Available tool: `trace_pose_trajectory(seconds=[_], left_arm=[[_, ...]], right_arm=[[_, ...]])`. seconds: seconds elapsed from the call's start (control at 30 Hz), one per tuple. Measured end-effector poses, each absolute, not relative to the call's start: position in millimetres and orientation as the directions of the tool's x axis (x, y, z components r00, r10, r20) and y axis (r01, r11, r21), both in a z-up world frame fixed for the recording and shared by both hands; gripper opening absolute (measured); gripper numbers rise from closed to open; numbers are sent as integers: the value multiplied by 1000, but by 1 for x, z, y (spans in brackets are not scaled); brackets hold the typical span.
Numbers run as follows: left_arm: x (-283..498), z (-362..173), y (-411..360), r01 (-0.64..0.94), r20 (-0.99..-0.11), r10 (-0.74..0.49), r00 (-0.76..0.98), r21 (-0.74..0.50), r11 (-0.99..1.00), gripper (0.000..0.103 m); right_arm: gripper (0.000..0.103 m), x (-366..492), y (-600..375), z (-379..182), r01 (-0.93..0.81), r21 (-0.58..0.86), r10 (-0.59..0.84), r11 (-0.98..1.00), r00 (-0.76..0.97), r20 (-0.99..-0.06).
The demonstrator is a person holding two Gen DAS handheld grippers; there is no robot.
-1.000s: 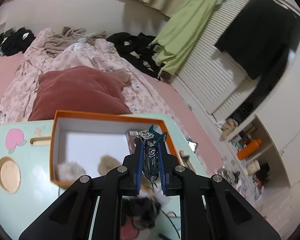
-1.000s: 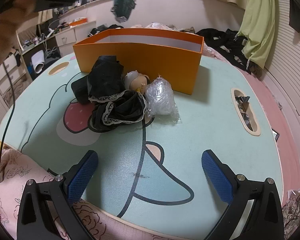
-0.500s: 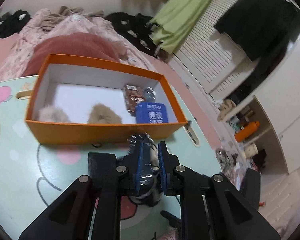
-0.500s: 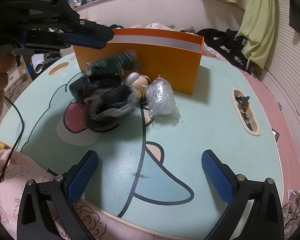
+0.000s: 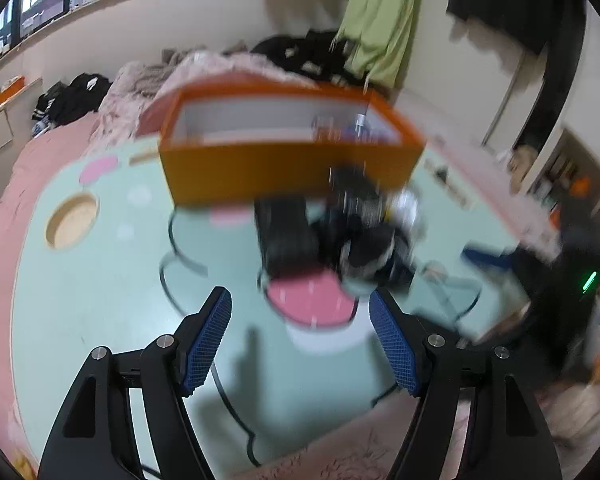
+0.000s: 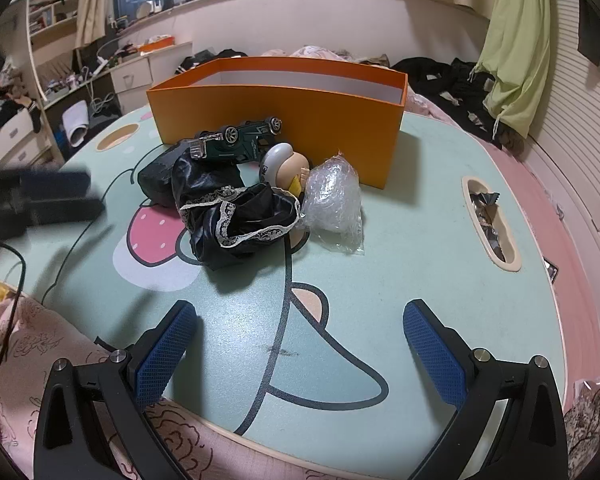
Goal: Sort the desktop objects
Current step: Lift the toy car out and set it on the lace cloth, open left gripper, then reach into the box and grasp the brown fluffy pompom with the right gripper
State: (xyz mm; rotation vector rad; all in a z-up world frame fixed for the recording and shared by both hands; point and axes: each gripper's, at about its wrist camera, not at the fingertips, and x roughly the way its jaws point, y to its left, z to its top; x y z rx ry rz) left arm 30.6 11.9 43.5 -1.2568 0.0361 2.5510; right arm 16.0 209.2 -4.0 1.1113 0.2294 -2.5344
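Observation:
An orange box (image 6: 284, 112) stands at the back of the mint table (image 6: 400, 280). In front of it lie a green toy car (image 6: 236, 142) on its side atop a black pouch (image 6: 160, 180), black lace cloth (image 6: 240, 216), a small doll figure (image 6: 284, 168) and a clear plastic wrap (image 6: 334, 200). My right gripper (image 6: 300, 344) is open and empty near the table's front edge. My left gripper (image 5: 300, 340) is open and empty, left of the pile; it shows blurred in the right wrist view (image 6: 36, 200). The left wrist view is blurred; the box (image 5: 288, 168) and pile (image 5: 340, 232) show.
A slot in the table (image 6: 490, 224) at the right holds crumpled wrappers. A round hole (image 5: 72, 222) lies at the table's left. A bed with clothes lies behind the box. A cable (image 6: 8, 300) hangs at the left front edge.
My left gripper came down from above the box with the toy car, opened and let it go on the pile, then drew back to the left. The right gripper has not moved.

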Motion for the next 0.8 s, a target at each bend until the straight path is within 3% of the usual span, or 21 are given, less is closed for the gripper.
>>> trace_pose_trajectory(seconds=[0.07, 0.13, 0.17, 0.33, 0.67, 0.73, 0.8], left_arm=[[30, 30, 18, -264, -799, 227, -557, -89, -960, 72], [30, 18, 25, -226, -795, 145, -588, -11, -974, 79], [30, 14, 27, -213, -803, 117, -585, 13, -977, 89], [29, 7, 20, -155, -803, 82, -590, 13, -988, 103], [30, 9, 19, -146, -801, 81, -593, 8, -989, 103], [30, 9, 19, -146, -801, 81, -593, 9, -989, 103], [30, 10, 20, -146, -801, 81, -593, 8, -989, 103]], right_arm=[[103, 16, 209, -4, 389, -3, -262, -921, -624, -736], [103, 16, 209, -4, 390, -4, -261, -921, -624, -736], [103, 16, 209, -3, 389, -6, -260, -921, -626, -735], [103, 17, 210, -2, 390, -5, -261, -921, -624, -736], [100, 18, 211, 8, 408, 6, -276, -913, -608, -744], [93, 12, 219, 27, 439, 19, -315, -898, -613, -725], [92, 2, 225, 60, 438, 26, -336, -899, -648, -683]])
